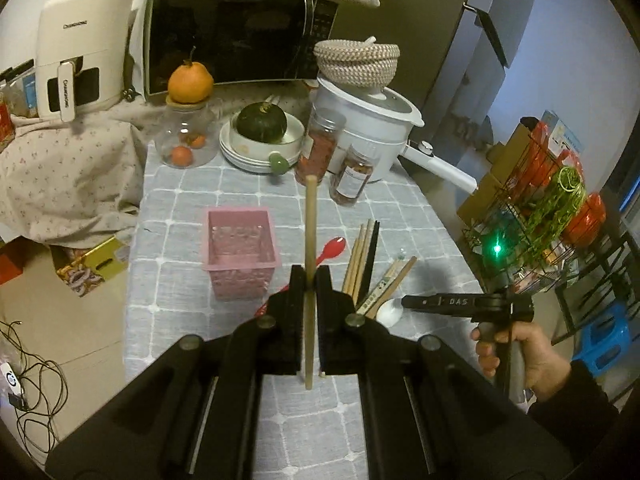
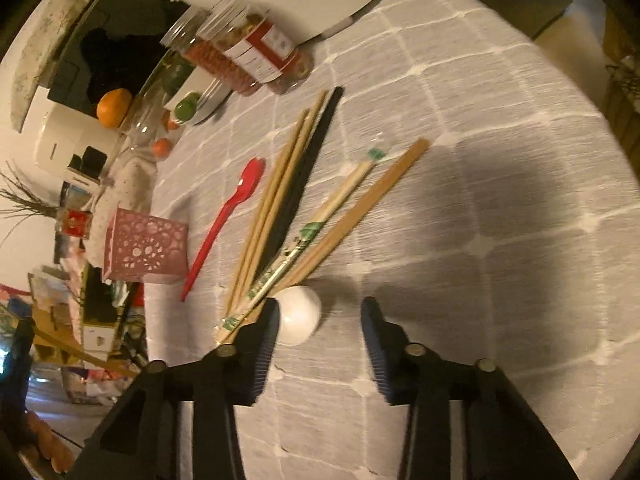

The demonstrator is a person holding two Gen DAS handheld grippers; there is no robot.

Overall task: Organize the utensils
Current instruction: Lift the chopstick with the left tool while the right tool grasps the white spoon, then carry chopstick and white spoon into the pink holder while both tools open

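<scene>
My left gripper (image 1: 310,276) is shut on a wooden chopstick (image 1: 310,224) that points up and away, above the grey checked tablecloth (image 1: 192,192) and just right of the empty pink perforated holder (image 1: 240,246). Several chopsticks (image 1: 366,260), a red spoon (image 1: 330,250) and a white spoon (image 1: 388,312) lie on the cloth to the right. My right gripper (image 2: 320,312) is open, low over the cloth, with the white spoon (image 2: 298,314) at its left finger. The chopsticks (image 2: 292,200), red spoon (image 2: 224,224) and pink holder (image 2: 146,246) lie ahead of it.
At the back stand a microwave (image 1: 240,32), an air fryer (image 1: 80,48), a glass jar with oranges (image 1: 186,136), plates with a green squash (image 1: 262,132), two spice jars (image 1: 320,144) and a white pot (image 1: 372,120). A wire rack (image 1: 540,208) stands off the table's right edge.
</scene>
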